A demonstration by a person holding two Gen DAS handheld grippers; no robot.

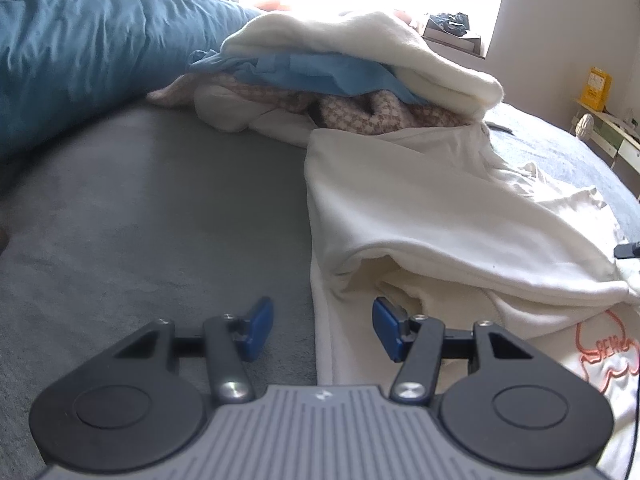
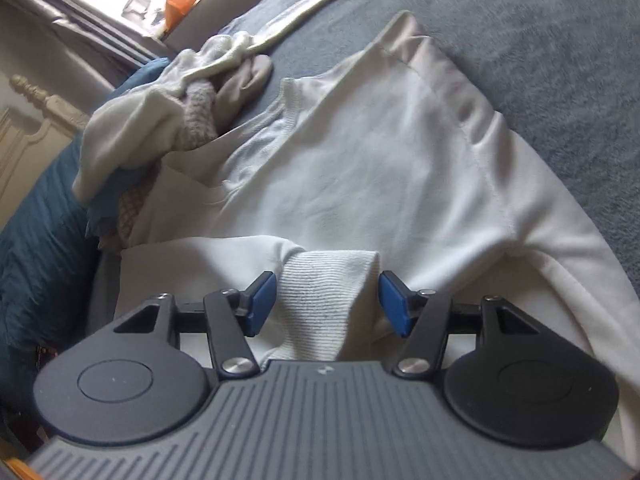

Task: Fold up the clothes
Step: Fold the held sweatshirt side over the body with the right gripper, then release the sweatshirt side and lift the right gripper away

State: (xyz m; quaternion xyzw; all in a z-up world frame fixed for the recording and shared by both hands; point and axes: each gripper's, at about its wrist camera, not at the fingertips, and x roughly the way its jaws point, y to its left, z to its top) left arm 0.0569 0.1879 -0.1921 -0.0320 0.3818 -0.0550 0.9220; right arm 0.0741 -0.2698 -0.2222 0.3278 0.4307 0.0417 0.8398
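Observation:
A white sweatshirt (image 2: 360,152) lies spread on the grey bed (image 2: 560,60), one side folded over its body (image 1: 440,216). An orange print (image 1: 604,348) shows at its near right. My left gripper (image 1: 323,326) is open and hangs low over the sweatshirt's left edge; the hem runs between its blue pads (image 1: 261,326) without touching them. My right gripper (image 2: 327,305) is open too. The ribbed sleeve cuff (image 2: 328,300) lies loose between its pads (image 2: 394,304), which stand just off the cloth.
A pile of clothes (image 1: 360,60), white, blue and checked, sits at the far side of the bed, with a teal duvet (image 1: 80,48) to its left. A loose sock (image 2: 296,16) lies further off. A bright window, a shelf and a yellow box (image 1: 598,86) stand beyond.

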